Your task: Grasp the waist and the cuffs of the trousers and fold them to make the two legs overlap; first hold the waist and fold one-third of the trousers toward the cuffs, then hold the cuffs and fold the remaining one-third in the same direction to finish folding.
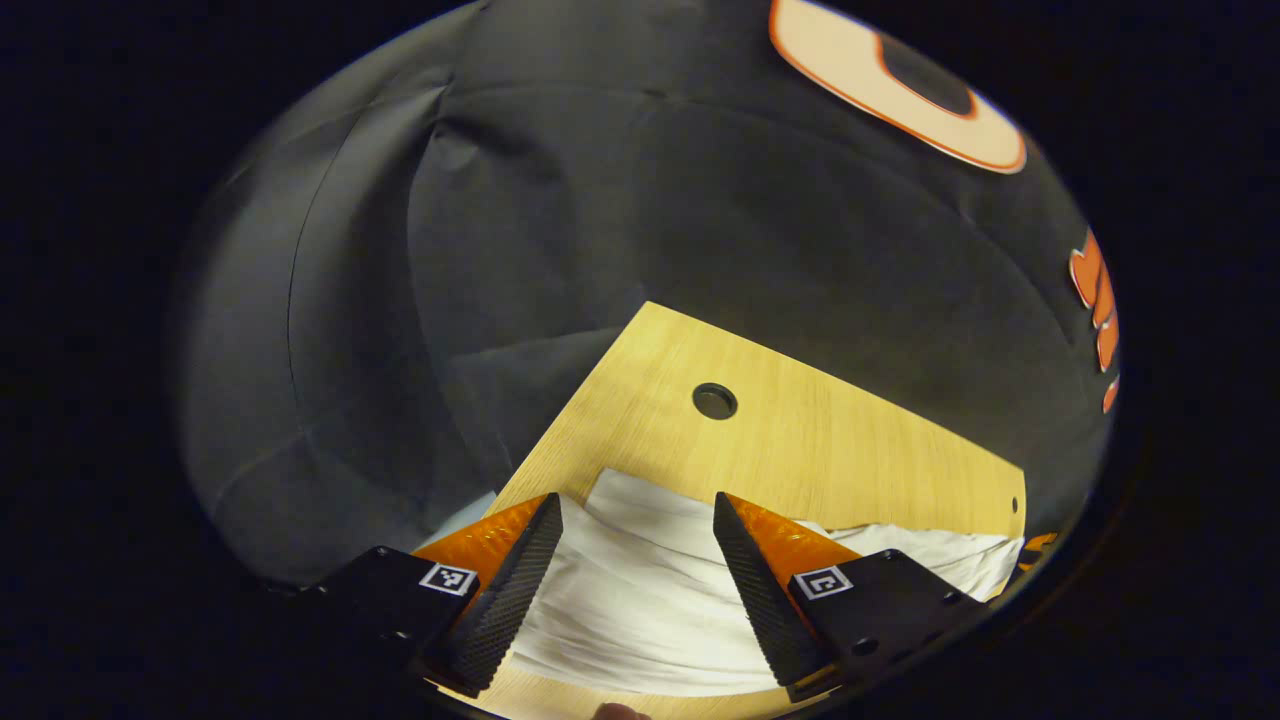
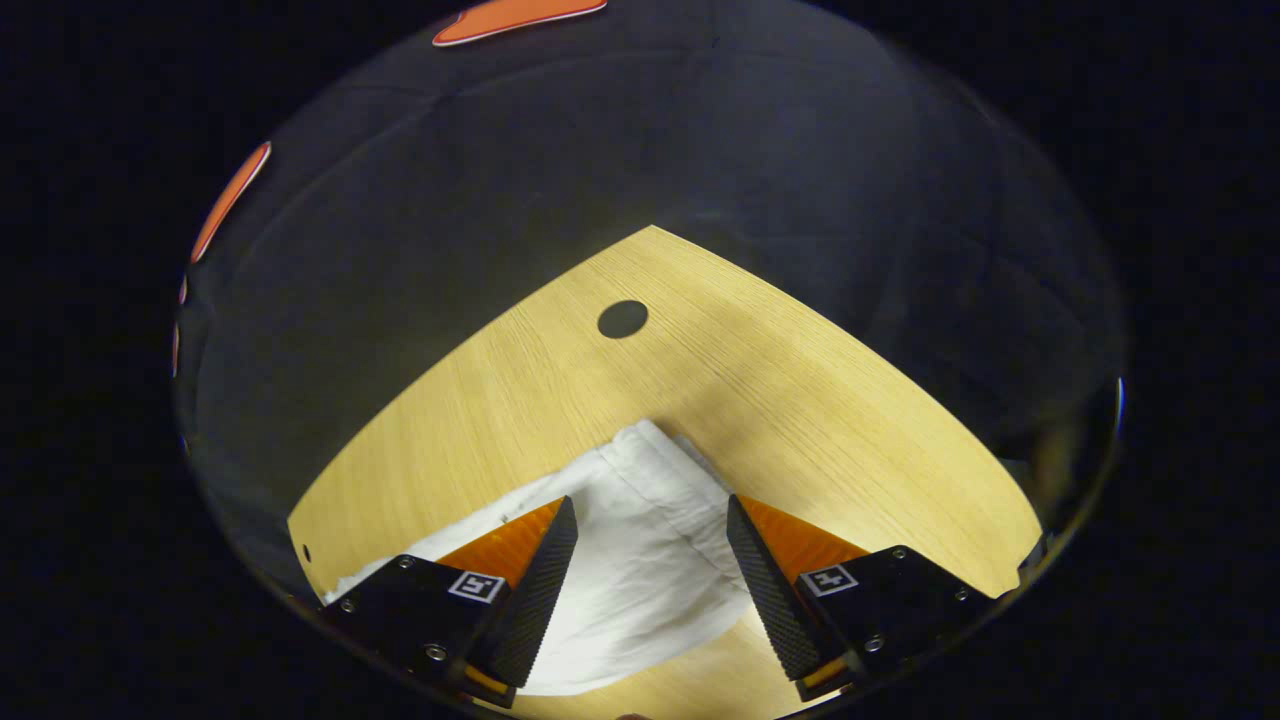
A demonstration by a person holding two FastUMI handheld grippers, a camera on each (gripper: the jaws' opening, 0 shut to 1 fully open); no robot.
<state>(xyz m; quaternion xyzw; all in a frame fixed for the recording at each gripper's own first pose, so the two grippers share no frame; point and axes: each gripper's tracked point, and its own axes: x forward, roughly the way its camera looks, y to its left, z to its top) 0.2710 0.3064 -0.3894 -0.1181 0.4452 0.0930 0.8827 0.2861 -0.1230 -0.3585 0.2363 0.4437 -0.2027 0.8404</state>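
Left claw [image 1: 637, 530] nearest, fingers spread wide, holding nothing, above white trousers [image 1: 640, 610] lying on wooden surface [image 1: 800, 440]. Right claw [image 2: 650, 530] likewise wide, empty, over trousers' corner [image 2: 650, 540]. Judgement: lower both, pinch edge fully, catch both layers, lift evenly.

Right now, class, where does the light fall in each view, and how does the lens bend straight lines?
Left gripper view: light pools on the table and white trousers; the wall stays dim. Right gripper view: same bright pool, and the table's straight edges bow into curves; trousers look sharp.
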